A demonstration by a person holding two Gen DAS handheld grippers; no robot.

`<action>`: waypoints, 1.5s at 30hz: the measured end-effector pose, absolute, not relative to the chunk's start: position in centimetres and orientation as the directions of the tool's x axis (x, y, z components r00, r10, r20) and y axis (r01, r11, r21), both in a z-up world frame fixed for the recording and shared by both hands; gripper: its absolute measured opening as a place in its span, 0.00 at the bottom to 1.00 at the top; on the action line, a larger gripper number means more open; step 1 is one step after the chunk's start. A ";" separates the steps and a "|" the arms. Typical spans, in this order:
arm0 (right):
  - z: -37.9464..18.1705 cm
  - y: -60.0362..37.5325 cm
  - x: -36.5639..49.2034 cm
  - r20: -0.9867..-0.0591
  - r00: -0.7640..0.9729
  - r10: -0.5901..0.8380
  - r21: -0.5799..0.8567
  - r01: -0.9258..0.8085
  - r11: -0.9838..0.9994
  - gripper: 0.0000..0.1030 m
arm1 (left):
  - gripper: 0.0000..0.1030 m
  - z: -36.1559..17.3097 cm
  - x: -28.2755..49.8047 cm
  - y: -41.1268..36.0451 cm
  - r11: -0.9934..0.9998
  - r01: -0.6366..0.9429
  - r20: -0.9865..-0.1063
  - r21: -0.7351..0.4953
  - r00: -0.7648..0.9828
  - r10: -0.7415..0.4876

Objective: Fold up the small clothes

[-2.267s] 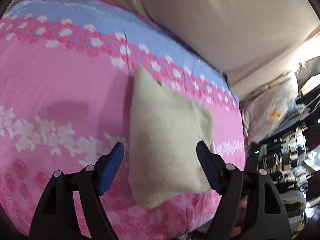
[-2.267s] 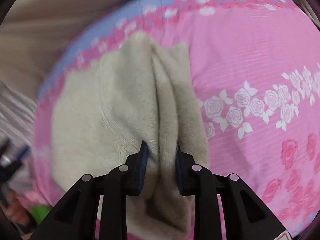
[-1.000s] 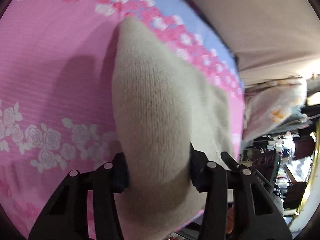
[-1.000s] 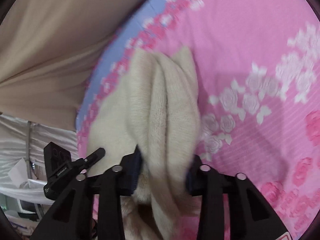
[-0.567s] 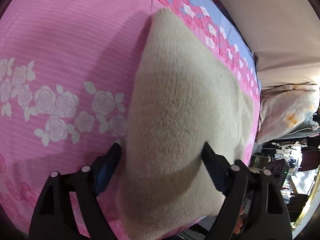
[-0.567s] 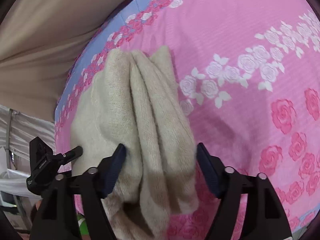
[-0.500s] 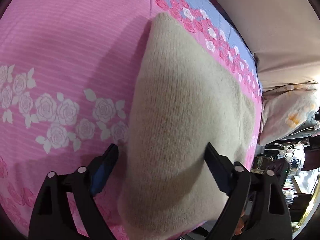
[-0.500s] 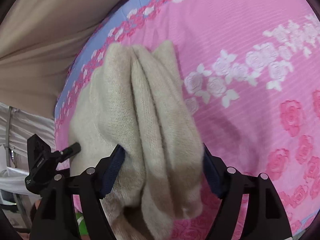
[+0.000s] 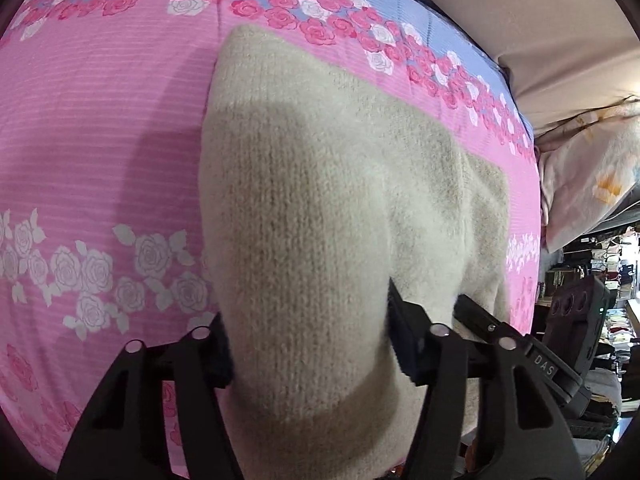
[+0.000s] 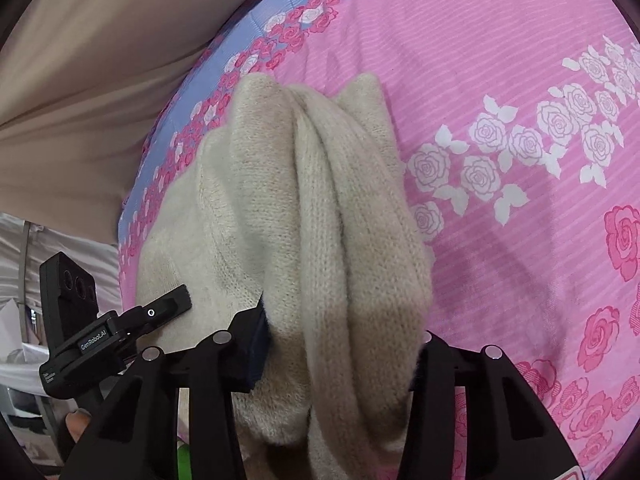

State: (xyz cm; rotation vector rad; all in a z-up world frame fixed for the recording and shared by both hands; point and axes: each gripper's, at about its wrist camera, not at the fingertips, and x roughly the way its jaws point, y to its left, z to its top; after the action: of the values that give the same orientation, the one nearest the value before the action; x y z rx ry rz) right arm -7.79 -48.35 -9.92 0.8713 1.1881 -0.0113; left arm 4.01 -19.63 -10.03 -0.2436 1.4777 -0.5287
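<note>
Knitwear bulges through both claws right at your fingers, and that is where this could go wrong: each claw grips a thick bunch of several layers, so a lower layer may slide out as you lift or fold, leaving the fold crooked. A slack grip on such fuzzy wool would cause that; so would pulling the two ends unevenly.

Your left claw [image 9: 308, 344] has just been closing and now sits about half apart, its pads pressed into the near edge of the beige sweater [image 9: 320, 200], clamped on it. Your right claw [image 10: 340, 344] has likewise just been closing; it pinches the rolled folds of the same sweater, one pad buried in the wool, the other mostly hidden behind it.

Beyond the claws, the sweater lies on the pink rose-print bedsheet [image 9: 100, 120], near its blue border. Further off, a tan cover [image 10: 80, 60] rises behind the bed.
</note>
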 end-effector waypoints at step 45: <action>3.4 -16.2 -2.0 -0.770 0.634 -0.078 0.029 0.157 0.987 0.84 | 0.94 2.4 4.8 6.5 0.962 0.216 -0.733 -0.165 0.626 -0.266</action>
State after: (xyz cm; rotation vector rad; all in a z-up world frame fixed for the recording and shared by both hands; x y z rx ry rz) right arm -1.95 -16.16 3.38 0.0961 0.8747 -0.1344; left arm 4.80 6.46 2.36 -0.0629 0.8512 -0.2770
